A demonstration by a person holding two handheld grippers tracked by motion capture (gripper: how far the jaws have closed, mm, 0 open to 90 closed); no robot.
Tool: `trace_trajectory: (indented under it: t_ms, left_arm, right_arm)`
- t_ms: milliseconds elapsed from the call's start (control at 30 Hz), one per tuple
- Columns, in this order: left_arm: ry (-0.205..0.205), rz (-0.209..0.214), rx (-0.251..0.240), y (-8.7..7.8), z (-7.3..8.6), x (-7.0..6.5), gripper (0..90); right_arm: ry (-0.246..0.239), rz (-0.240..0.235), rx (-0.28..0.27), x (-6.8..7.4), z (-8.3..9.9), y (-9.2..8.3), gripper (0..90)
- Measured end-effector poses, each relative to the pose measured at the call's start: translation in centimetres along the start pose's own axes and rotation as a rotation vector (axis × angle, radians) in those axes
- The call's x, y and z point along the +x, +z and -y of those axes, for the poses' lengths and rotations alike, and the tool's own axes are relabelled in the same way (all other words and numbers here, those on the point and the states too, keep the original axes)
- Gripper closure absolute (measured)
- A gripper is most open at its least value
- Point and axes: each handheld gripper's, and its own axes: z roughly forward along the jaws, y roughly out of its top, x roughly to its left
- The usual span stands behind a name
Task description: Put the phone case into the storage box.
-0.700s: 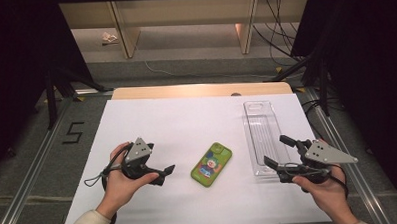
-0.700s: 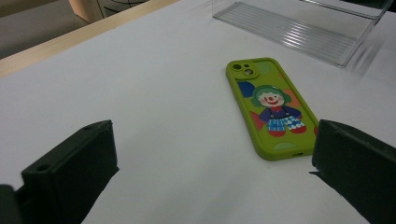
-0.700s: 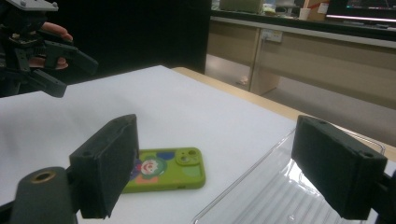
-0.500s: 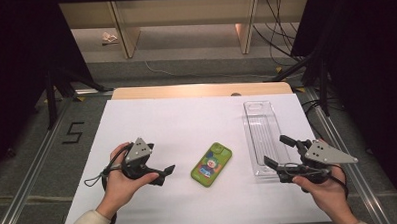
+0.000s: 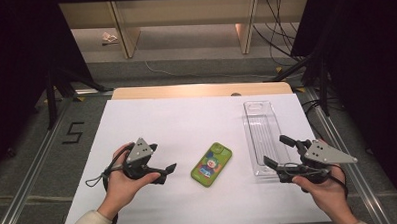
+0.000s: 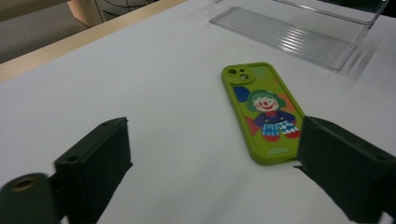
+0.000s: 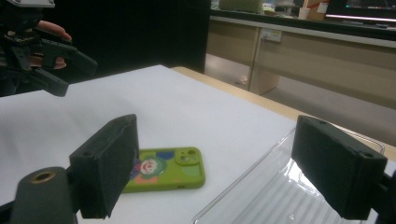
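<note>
Change since earlier frames: none; both hands and all items hold their places.

Container: clear plastic rectangular tray [image 5: 263,135], long and narrow, at right on the white tabletop [image 5: 187,122]; nothing lies in it.

Item: lime-green phone case with a clown picture [image 5: 212,164], flat on the tabletop, picture side up, between the two claws and just left of the tray, apart from it. Long axis runs diagonally; camera end points away and to the right.

Left claw [image 5: 169,170]: jaws apart, holding nothing, left of the case. Right claw [image 5: 277,150]: jaws apart, holding nothing, at the tray's near end.

Path from either claw to the case is unobstructed.
</note>
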Motion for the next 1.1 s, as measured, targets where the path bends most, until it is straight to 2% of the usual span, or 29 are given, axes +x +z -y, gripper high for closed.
trace_trajectory:
  t_ms: [67,200,333,367,467,500,533,567,633,800,933,1100]
  left_arm:
    - [0.004,0.008,-0.001,0.1,-0.1,-0.2,18.6]
    - [0.023,0.035,0.018,0.7,-0.4,-0.8,35.6]
    - [0.029,0.060,0.027,1.2,-0.7,-1.4,66.2]
    - [0.056,0.071,0.049,1.5,-1.0,-1.8,73.3]
    - [0.072,0.082,0.061,1.9,-1.3,-2.3,88.2]
    - [0.079,0.099,0.085,2.4,-1.6,-2.7,89.8]
    - [0.079,0.099,0.085,2.4,-1.6,-2.7,90.0]
    - [0.084,0.124,0.119,3.3,-1.9,-3.3,90.0]
    - [0.103,0.138,0.151,4.0,-2.1,-4.0,90.0]
    - [0.117,0.185,0.210,6.1,-2.5,-5.8,90.0]
    - [0.121,0.207,0.242,8.0,-2.5,-7.0,90.0]
    - [0.149,0.228,0.296,10.0,-2.1,-8.4,90.0]
  right_arm:
    - [0.002,0.000,-0.002,0.0,0.0,0.1,16.0]
    - [0.006,-0.001,0.004,0.0,0.1,0.1,16.0]
    - [0.007,0.001,0.008,0.0,0.0,0.2,16.0]
    - [0.009,0.000,0.003,0.0,0.0,0.2,16.0]
    - [0.008,0.002,0.004,0.0,0.1,0.2,16.0]
    - [0.009,0.003,0.007,0.0,0.1,0.3,16.1]
    - [0.009,0.003,0.007,0.0,0.1,0.3,16.1]
    - [0.009,0.000,0.008,0.0,0.1,0.4,16.1]
    - [0.007,-0.001,0.013,0.1,0.2,0.5,16.1]
    - [0.013,-0.002,0.017,0.2,0.3,0.7,16.1]
    - [0.013,-0.001,0.018,0.1,0.3,0.7,16.1]
    - [0.016,-0.003,0.019,0.1,0.3,0.7,16.1]
